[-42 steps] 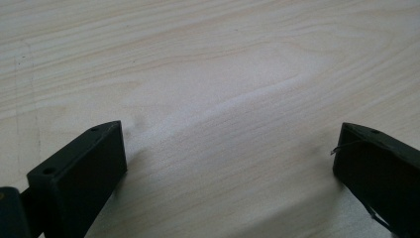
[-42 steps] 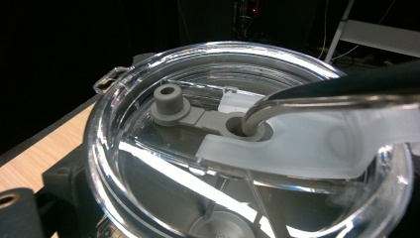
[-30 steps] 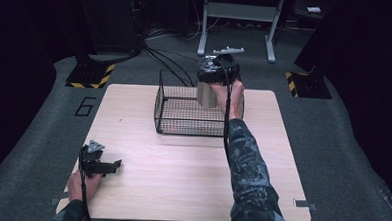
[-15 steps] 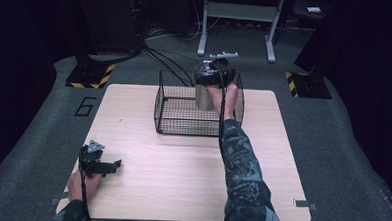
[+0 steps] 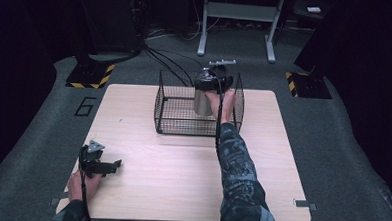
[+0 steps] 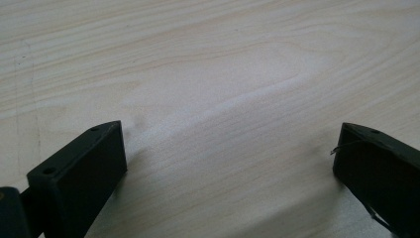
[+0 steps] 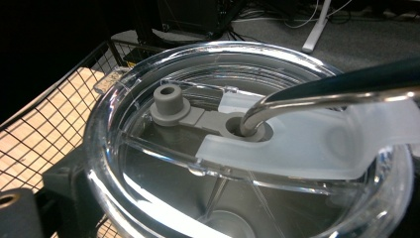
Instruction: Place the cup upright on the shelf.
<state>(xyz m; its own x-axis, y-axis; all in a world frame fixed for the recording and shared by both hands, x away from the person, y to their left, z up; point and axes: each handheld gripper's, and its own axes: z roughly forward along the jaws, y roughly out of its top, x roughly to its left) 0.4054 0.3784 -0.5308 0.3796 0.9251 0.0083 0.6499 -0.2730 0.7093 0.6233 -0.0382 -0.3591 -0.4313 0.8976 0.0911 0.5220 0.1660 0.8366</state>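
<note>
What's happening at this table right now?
A person works with a handheld gripper in each hand. The right gripper holds a steel tumbler, with a clear lid and metal straw, inside a black wire basket. The left gripper rests open on the wooden table, holding nothing.

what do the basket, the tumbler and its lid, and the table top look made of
Basket: thin black wire mesh, likely coated metal, since you see through its grid. Tumbler: dull grey sheen, probably brushed steel. Lid: clear glossy plastic with a grey stopper; the straw looks like polished metal. Table: pale wood grain, matte, possibly laminate.
</note>
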